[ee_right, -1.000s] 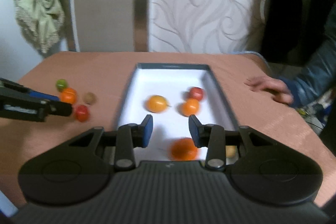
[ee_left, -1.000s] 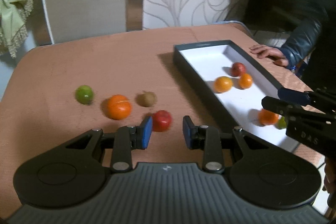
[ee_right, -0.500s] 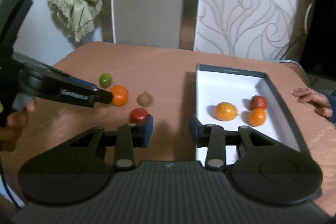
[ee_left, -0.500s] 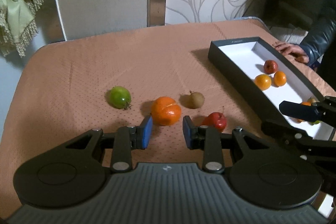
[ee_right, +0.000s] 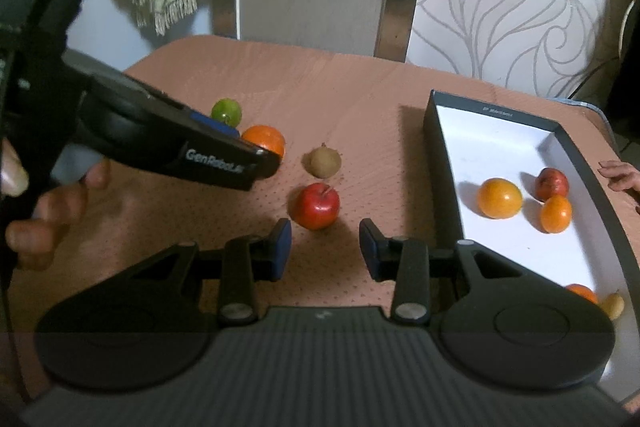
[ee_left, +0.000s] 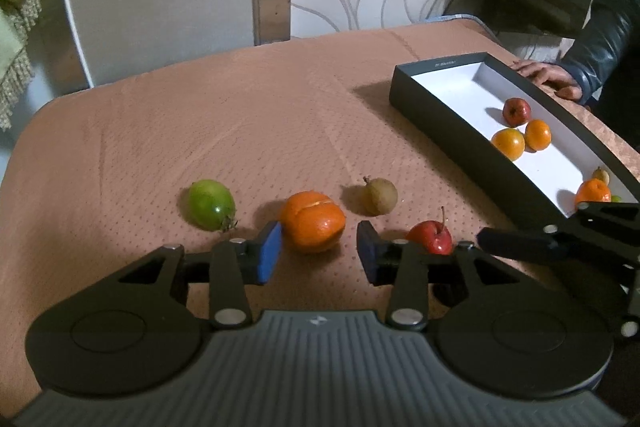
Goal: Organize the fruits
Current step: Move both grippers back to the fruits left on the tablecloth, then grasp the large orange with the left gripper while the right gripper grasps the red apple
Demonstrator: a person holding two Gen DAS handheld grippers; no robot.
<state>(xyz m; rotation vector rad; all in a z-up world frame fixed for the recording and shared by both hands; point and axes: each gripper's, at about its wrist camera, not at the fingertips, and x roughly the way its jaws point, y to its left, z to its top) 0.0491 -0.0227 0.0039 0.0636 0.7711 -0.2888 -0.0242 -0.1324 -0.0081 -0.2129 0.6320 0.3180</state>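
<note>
Four loose fruits on the brown tablecloth (ee_left: 240, 115): round green fruit (ee_left: 211, 204), split-skinned orange (ee_left: 312, 221), brown kiwi-like fruit (ee_left: 380, 196), red apple (ee_right: 315, 205). Five visible in the dark white-lined box (ee_left: 448, 115). Left gripper (ee_left: 318, 253) opening about the orange, untouched; right gripper (ee_right: 325, 253) spread, empty.

nine fruits (ee_left: 312, 227) — one box (ee_left: 432, 107), two grippers (ee_left: 318, 253)

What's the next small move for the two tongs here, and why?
Probably ease the left tongs, jaws opening, forward around the orange just ahead of them. The right tongs face the red apple; both fruits lie outside the box.
</note>
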